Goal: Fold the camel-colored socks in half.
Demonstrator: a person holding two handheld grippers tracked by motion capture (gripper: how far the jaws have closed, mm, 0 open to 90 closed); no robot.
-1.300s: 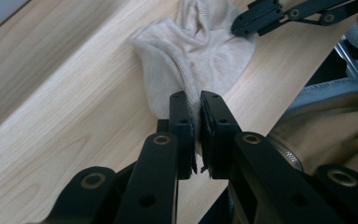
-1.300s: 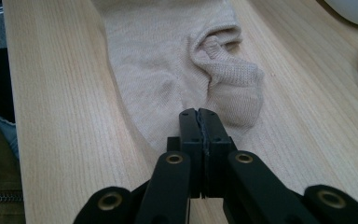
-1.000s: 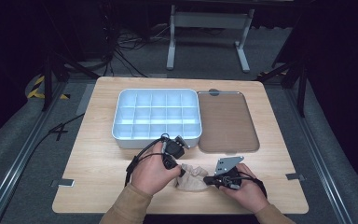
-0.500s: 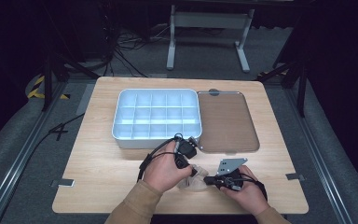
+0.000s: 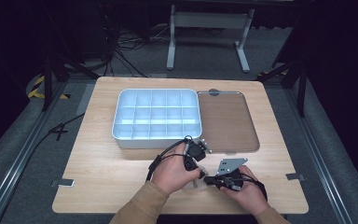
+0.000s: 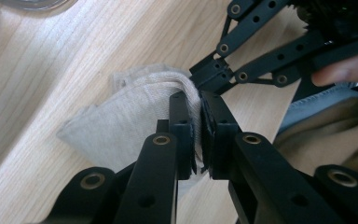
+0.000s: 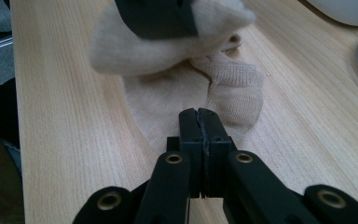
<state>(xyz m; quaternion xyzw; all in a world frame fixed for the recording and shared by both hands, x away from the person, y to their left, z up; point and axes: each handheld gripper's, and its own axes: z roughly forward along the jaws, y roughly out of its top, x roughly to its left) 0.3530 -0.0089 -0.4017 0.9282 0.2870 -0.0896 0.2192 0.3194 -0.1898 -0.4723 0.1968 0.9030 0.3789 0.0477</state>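
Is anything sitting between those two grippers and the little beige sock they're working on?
Nothing visible does. The left gripper is already shut on a fold of the beige sock, and the right gripper is shut on its near edge on the wooden table.

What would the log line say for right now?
left gripper: shut on sock | right gripper: shut on sock | sock: folded over, on table | tray: untouched

Your sock [image 6: 130,121]: beige knit, limp, crumpled on the wooden table near its front edge. One fold is lifted and pinched between black jaws; the rest [image 7: 186,100] lies flat on the wood, with a thicker cuff end bunched beside it.
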